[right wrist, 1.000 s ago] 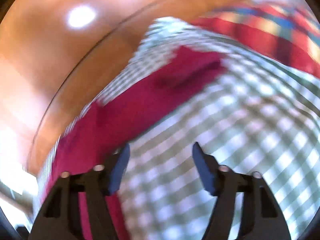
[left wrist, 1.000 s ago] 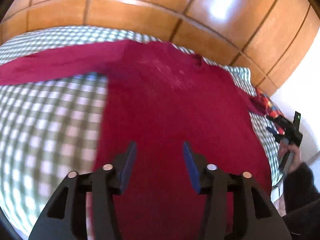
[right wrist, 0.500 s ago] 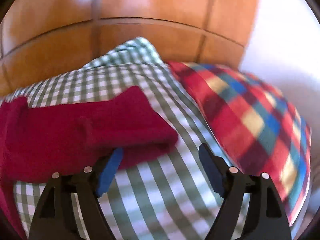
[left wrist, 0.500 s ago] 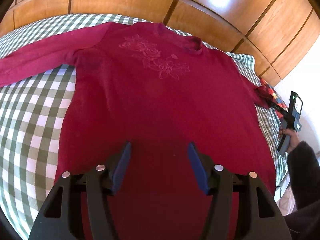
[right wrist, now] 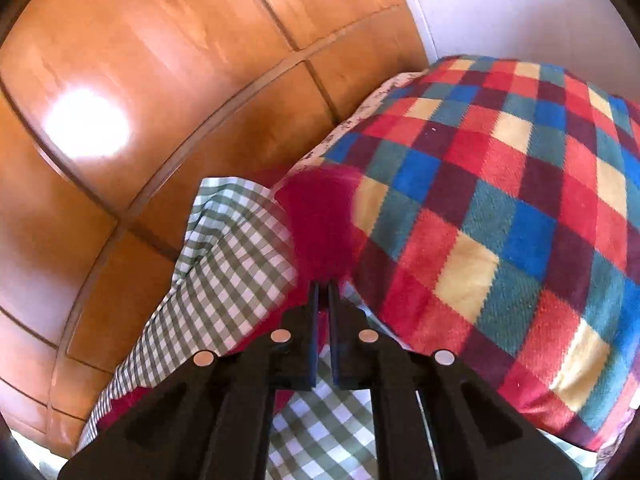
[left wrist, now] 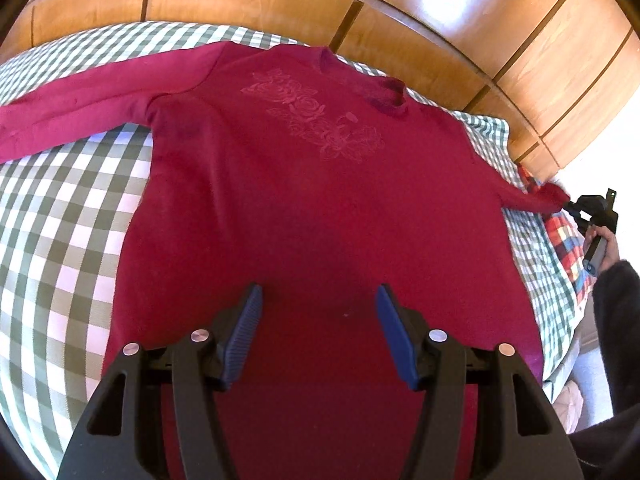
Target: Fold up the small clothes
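Observation:
A dark red long-sleeved sweater (left wrist: 304, 184) with a rose pattern lies flat, front up, on a green-and-white checked bed cover (left wrist: 60, 216). Its left sleeve stretches out to the left. My left gripper (left wrist: 318, 300) is open and empty, hovering over the sweater's lower body. My right gripper (right wrist: 322, 286) is shut on the cuff of the right sleeve (right wrist: 320, 220) and holds it up off the cover. It also shows in the left wrist view (left wrist: 576, 206) at the far right, with the sleeve pulled out straight.
A wooden panelled headboard (left wrist: 400, 12) runs along the far side of the bed. A bright multicoloured checked pillow (right wrist: 500, 220) lies right next to the held cuff. A white wall (right wrist: 520, 8) stands behind the pillow.
My right gripper has closed on the sleeve cuff and lifted it toward the pillow. The left gripper has moved back slightly and opened a little wider over the sweater's lower body.

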The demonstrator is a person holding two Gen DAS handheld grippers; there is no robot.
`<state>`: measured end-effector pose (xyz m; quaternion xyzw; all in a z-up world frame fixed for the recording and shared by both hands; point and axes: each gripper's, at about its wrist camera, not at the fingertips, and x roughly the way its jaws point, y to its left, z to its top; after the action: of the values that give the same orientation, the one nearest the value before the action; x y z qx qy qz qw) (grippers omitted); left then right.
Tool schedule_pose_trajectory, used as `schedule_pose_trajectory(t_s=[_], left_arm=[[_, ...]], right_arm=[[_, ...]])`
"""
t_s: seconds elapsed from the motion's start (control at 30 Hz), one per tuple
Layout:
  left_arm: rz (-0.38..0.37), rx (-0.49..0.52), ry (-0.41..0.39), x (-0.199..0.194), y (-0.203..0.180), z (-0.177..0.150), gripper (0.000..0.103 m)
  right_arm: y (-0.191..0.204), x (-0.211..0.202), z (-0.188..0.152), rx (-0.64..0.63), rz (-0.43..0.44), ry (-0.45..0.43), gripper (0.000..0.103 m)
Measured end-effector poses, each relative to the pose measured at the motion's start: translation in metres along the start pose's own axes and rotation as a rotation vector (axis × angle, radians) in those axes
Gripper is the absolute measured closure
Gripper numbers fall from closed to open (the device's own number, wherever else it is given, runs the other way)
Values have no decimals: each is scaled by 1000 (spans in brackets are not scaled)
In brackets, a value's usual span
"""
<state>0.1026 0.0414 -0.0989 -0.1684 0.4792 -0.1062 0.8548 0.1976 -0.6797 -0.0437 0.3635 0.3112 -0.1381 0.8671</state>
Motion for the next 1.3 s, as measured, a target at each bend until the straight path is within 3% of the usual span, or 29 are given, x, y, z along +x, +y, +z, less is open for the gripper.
schedule_pose_trajectory(t_s=[0.13, 0.23, 0.4, 0.47, 0.53, 0.6, 0.63, 0.67, 0.7, 0.87, 0.9, 1.0, 1.13, 1.2, 1.3], left_arm=[[-28, 2, -18, -10, 0, 0, 45], [-61, -24, -44, -20, 6, -1, 42], [-103, -72, -68, -32, 19, 1, 42], [-111, -79, -77, -37, 22, 2, 42], [-104, -72, -90, -45, 25, 3, 42], [-100, -51, -114, -55, 29, 1, 39], [-100, -45, -120, -58, 32, -1, 36], [-102, -46, -124, -61, 35, -3, 36], [-104, -48, -126, -63, 38, -5, 36], [-107, -90, -133, -63, 50, -3, 36], [-110, -99, -133, -61, 50, -1, 36], [-110, -108, -116, -52, 46, 2, 36], [-107, -94, -75, -36, 30, 7, 36], [-106, -79, -58, -28, 21, 9, 36], [-104, -58, -42, -20, 8, 10, 36]], right_arm=[[27, -15, -6, 15, 128, 12, 100], [73, -27, -17, -51, 258, 25, 103], [190, -46, -69, -271, 433, 83, 103], [233, -51, -96, -375, 458, 99, 103], [252, -52, -112, -429, 458, 117, 103], [248, -52, -115, -439, 426, 116, 100], [238, -52, -114, -420, 408, 115, 85], [224, -54, -110, -391, 383, 103, 59], [201, -56, -104, -355, 342, 76, 50], [82, -49, -79, -232, 73, 29, 50], [57, -44, -77, -225, -4, 25, 50], [22, -38, -89, -291, -129, 45, 50], [48, -24, -111, -518, -147, 26, 50], [73, -7, -120, -644, -159, 4, 38], [105, 33, -130, -812, -212, 20, 33]])
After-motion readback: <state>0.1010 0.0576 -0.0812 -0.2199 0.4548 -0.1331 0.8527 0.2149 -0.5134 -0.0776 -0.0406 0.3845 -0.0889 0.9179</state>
